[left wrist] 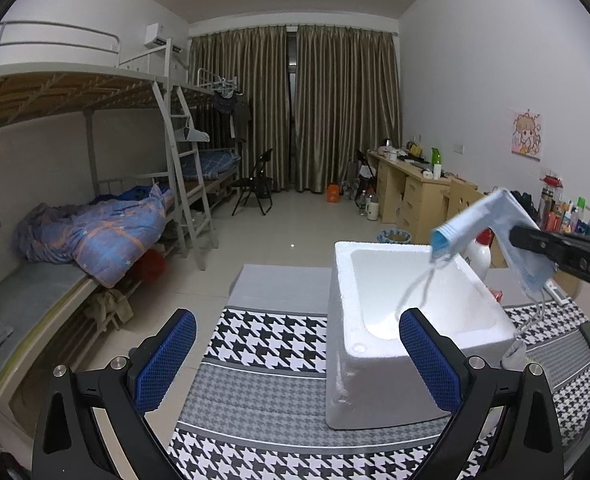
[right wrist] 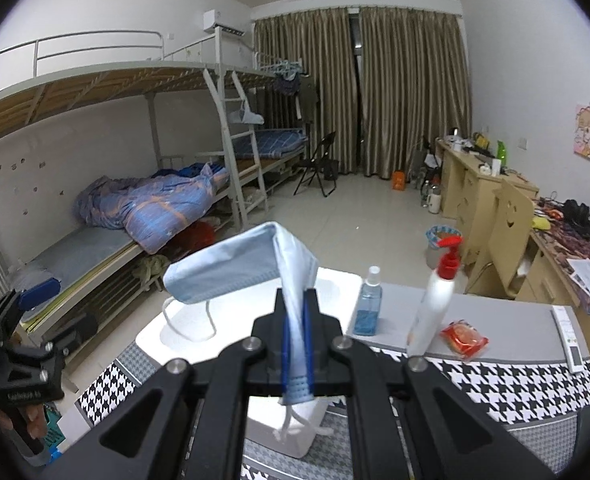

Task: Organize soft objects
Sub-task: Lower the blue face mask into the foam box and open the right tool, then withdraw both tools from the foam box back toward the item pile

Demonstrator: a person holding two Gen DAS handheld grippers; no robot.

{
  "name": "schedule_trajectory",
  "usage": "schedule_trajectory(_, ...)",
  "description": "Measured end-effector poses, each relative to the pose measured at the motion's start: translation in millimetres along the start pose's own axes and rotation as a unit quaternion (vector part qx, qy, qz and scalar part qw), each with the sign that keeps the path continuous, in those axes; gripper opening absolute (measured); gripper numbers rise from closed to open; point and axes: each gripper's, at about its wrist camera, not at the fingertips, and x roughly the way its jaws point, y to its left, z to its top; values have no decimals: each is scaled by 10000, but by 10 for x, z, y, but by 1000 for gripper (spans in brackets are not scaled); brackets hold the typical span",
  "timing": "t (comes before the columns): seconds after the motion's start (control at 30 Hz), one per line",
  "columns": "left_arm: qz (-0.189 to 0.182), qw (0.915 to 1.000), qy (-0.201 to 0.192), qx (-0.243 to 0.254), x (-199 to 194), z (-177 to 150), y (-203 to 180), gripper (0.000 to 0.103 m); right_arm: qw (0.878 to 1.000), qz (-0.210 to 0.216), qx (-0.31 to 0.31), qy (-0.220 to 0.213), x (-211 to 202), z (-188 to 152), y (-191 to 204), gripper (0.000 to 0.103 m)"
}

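Note:
My right gripper (right wrist: 295,300) is shut on a light blue face mask (right wrist: 247,268), folded over the fingers, ear loops dangling. In the left wrist view the same mask (left wrist: 491,224) hangs from the right gripper (left wrist: 515,236) above the right rim of a white foam box (left wrist: 375,392). The box (right wrist: 175,332) stands on the houndstooth-covered table (left wrist: 263,348). My left gripper (left wrist: 297,344) is open and empty, low in front of the box. A grey soft item (left wrist: 513,354) lies by the box's right side.
A blue-liquid bottle (right wrist: 367,308), a white pump bottle with red top (right wrist: 435,296), a red packet (right wrist: 465,338) and a remote (right wrist: 571,340) sit on the table's far side. Bunk beds (left wrist: 95,216) at left, desks (left wrist: 415,188) at right.

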Motion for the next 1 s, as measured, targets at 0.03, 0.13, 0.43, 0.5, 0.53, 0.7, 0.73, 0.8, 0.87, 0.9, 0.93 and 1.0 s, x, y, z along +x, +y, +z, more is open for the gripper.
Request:
schedule_trajectory(0.03, 29, 10000, -13, 16, -1, -14, -5, 102, 10000, 6, -18, 26, 27, 9, 18, 9)
schedule_trajectory(0.13, -7, 10000, 54, -9, 11, -52, 16, 102, 9999, 3, -98, 126, 115, -4, 77, 9)
schedule_trajectory(0.43, 28, 9997, 75, -214, -8, -148, 94, 102, 9986, 218, -124, 464, 357, -35, 110, 10)
schedule_trajectory(0.5, 13, 9997, 79, -238, -15, -178, 93, 102, 9980, 317, -99, 536, 405, -37, 105, 28)
schedule_trajectory(0.53, 14, 9997, 81, -238, -19, -187, 96, 102, 9976, 346, -127, 593, 438, -49, 109, 37)
schedule_trajectory(0.7, 64, 9997, 68, -222, -19, -236, 82, 102, 9972, 401, -182, 598, 482, -69, 161, 70)
schedule_trajectory(0.73, 51, 9997, 88, -229, -10, -248, 81, 102, 9967, 481, -158, 639, 477, -82, 158, 71)
schedule_trajectory(0.8, 40, 9997, 115, -234, 6, -268, 76, 102, 9968, 483, -146, 628, 458, -73, 142, 71)
schedule_trajectory(0.87, 21, 9997, 141, -214, 24, -282, 55, 102, 9972, 471, -141, 565, 409, -72, 117, 71)
schedule_trajectory(0.9, 22, 9997, 142, -198, 21, -286, 30, 102, 9976, 448, -132, 520, 366, -69, 98, 71)
schedule_trajectory(0.93, 18, 9998, 131, -178, 19, -287, 15, 102, 9978, 436, -119, 492, 343, -69, 85, 71)
schedule_trajectory(1.0, -3, 9998, 117, -158, 7, -286, -5, 102, 9981, 422, -96, 450, 284, -68, 41, 71)
